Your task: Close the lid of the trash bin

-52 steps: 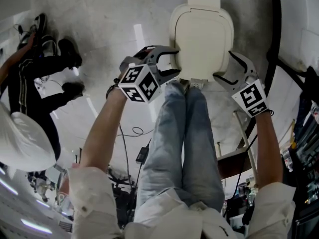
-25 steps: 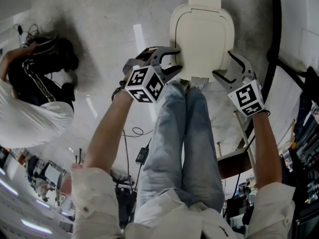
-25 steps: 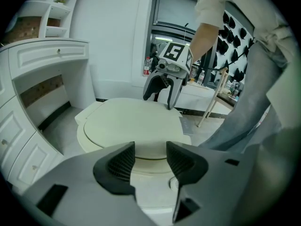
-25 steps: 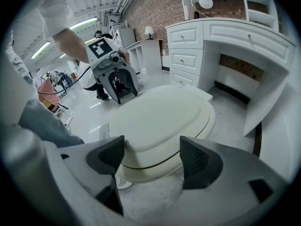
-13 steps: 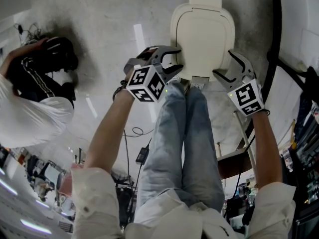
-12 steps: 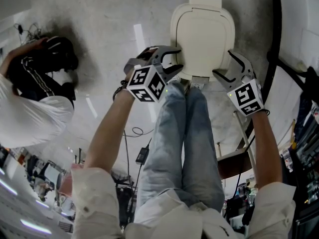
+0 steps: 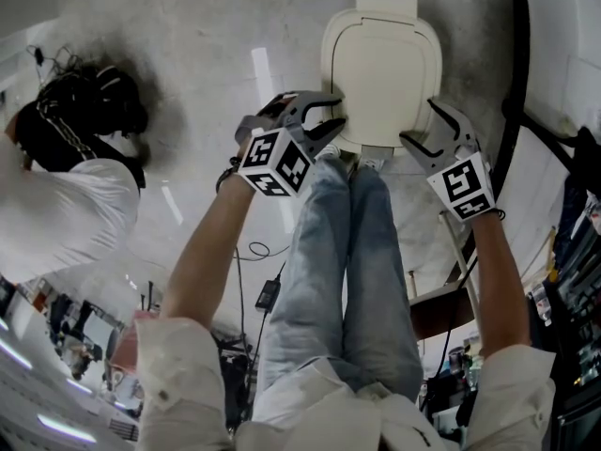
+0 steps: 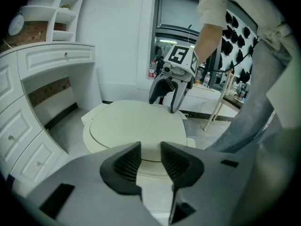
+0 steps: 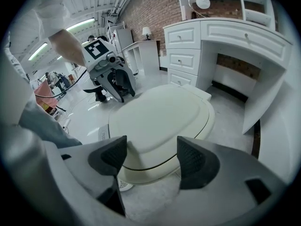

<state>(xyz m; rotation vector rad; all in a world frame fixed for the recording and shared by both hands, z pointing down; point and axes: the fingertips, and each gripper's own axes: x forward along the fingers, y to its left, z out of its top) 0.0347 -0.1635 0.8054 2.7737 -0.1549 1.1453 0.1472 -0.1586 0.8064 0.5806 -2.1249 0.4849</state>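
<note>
a cream trash bin (image 7: 380,64) stands on the grey floor (image 7: 188,26) at 12 o'clock in the head view, just beyond the person's jeans-clad legs (image 7: 347,252), and its lid (image 7: 383,36) lies flat down on the body. the left hand-held gripper (image 7: 333,116) is at the bin's 8 o'clock, right by the lid's edge. its jaws have just been closing and now stand only a narrow gap apart, with nothing pinched between the pads (image 8: 128,161); the bin's near rim shows past the gap. the right hand-held gripper (image 7: 420,125) is at the bin's 4 o'clock, beside the rim, its jaws wide apart and holding nothing, the bin's front edge lying beyond them. whether either one touches the bin cannot be told. a white cabinet with drawers (image 9: 197,36) stands past the bin at 1 o'clock in the right gripper view. a person in a white shirt (image 7: 56,214) crouches at 9 o'clock in the head view.
</note>
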